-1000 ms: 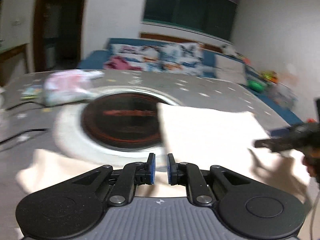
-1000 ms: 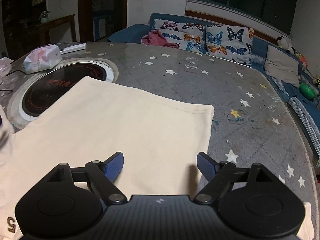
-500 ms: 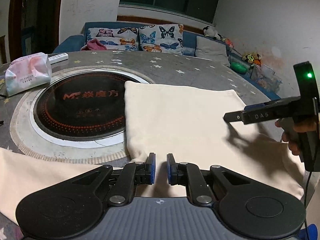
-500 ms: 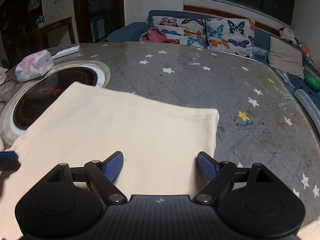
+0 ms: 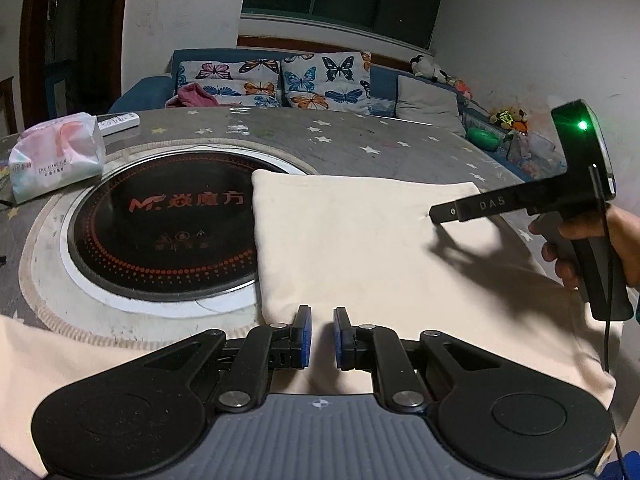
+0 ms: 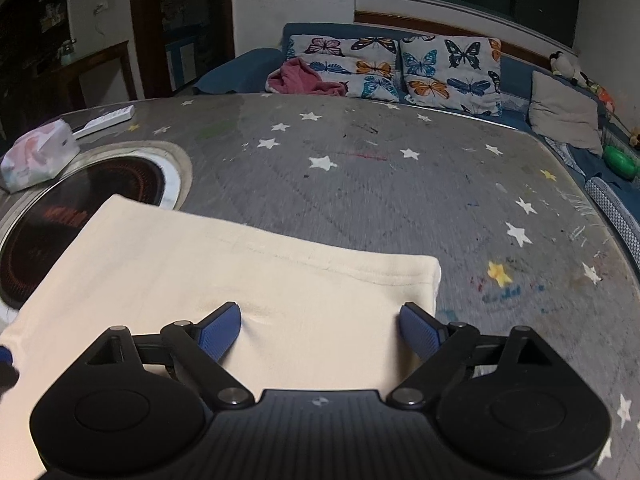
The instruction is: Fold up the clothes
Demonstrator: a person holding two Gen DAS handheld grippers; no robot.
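A cream garment (image 5: 360,240) lies folded flat on the round grey star-patterned table (image 5: 340,136), its left edge over the black cooktop. It also shows in the right wrist view (image 6: 240,280). My left gripper (image 5: 319,336) hovers over the garment's near edge, its blue pads a narrow gap apart with nothing between them. My right gripper (image 6: 320,328) is wide open and empty, low over the garment near its far right corner. The right gripper also shows in the left wrist view (image 5: 440,212), held by a hand over the cloth's right side.
A round black induction cooktop (image 5: 160,224) is set in the table at the left. A pink tissue pack (image 5: 56,156) and a white remote (image 5: 118,122) lie beyond it. A sofa with butterfly cushions (image 6: 400,68) stands behind the table.
My left gripper swung and steadied, now closer over the garment's near edge. My right gripper moved forward and lower toward the garment's far right corner. Both jaw gaps are unchanged.
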